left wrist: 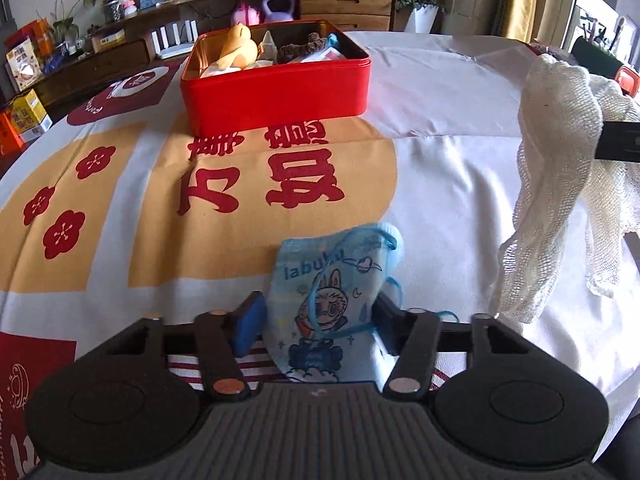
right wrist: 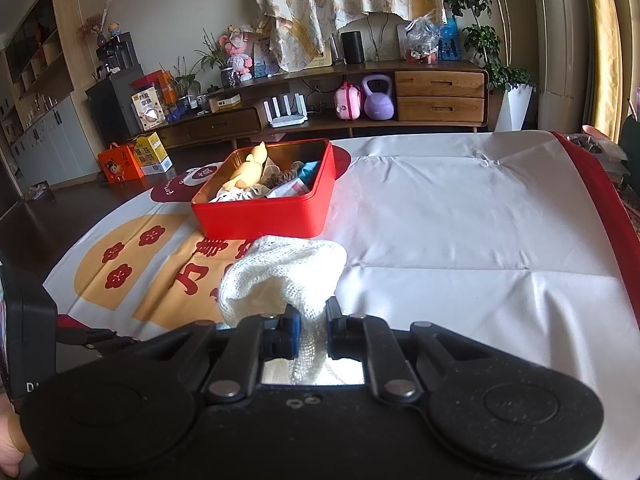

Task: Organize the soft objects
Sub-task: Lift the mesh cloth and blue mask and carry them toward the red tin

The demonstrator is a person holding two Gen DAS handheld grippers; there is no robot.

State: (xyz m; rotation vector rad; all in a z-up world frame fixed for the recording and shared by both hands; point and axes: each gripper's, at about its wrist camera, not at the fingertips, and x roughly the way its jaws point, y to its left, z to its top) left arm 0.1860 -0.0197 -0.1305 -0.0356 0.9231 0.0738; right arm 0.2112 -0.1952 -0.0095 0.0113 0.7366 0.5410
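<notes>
A light blue "labubu" face mask [left wrist: 332, 304] lies on the tablecloth between the fingers of my left gripper [left wrist: 318, 320], whose jaws stand at its two sides, open around it. My right gripper [right wrist: 312, 330] is shut on a white mesh cloth [right wrist: 280, 276] and holds it above the table; the cloth also shows hanging at the right of the left wrist view [left wrist: 560, 184]. A red tin box [left wrist: 276, 88] sits further back and holds a yellow plush toy [left wrist: 240, 46], a brown scrunchie [left wrist: 298, 50] and other soft items. The box also shows in the right wrist view [right wrist: 264, 216].
The table is covered by a white cloth with orange patches and red characters [left wrist: 256, 184]. A red band runs along the table's right edge [right wrist: 600, 200]. Behind stands a wooden sideboard [right wrist: 440, 96] with a purple kettlebell [right wrist: 378, 96], boxes and plants.
</notes>
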